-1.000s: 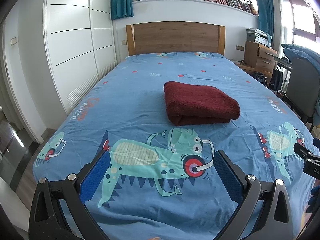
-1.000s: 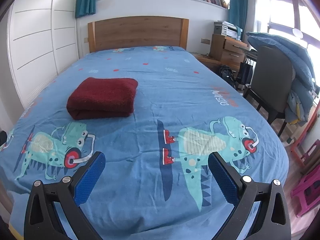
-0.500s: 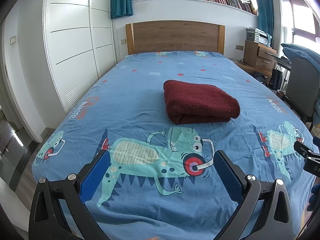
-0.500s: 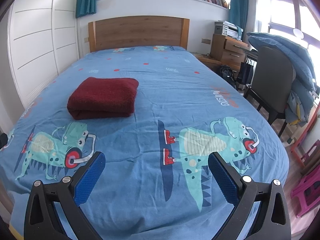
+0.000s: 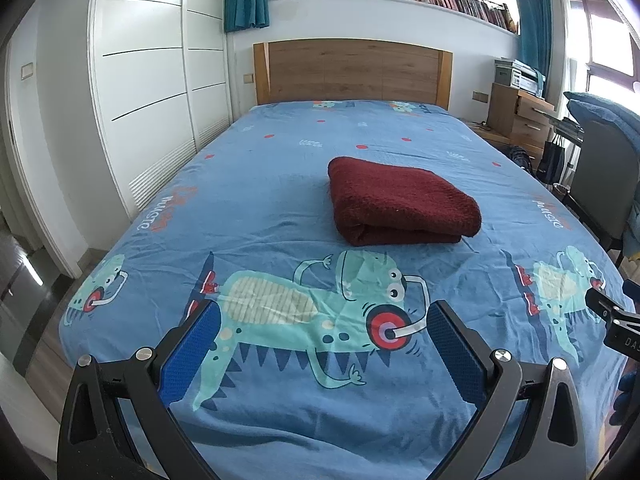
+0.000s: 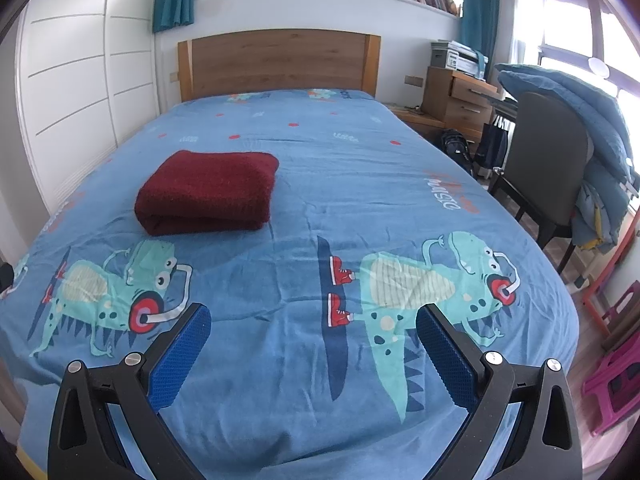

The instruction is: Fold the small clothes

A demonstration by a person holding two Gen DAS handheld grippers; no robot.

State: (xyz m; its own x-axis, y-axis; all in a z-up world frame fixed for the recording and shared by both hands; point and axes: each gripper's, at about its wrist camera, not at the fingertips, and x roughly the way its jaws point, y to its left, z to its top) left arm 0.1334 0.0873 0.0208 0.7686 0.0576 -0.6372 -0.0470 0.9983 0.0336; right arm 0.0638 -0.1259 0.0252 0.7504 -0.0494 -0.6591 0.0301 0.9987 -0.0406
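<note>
The left gripper [image 5: 323, 330], black-framed with 2 blue textured pads, is spread wide with nothing between its jaws, hovering over the near end of a bed covered by a blue cotton sheet printed with teal cartoon dinosaurs [image 5: 260, 200]. The right gripper [image 6: 314, 332], of the same build, is equally released and empty, over the same near end of the sheet. The dark red fleecy garment, folded into a thick rectangular bundle [image 5: 400, 200], lies flat on the sheet well ahead of both tongs: from the left gripper it sits forward and slightly to the right of the gap between the pads; from the right gripper it [image 6: 208, 192] sits forward and clearly to the left, beyond the left pad. Neither tool touches it. Its folded edge faces the tongs, just beyond a printed dinosaur's head.
</note>
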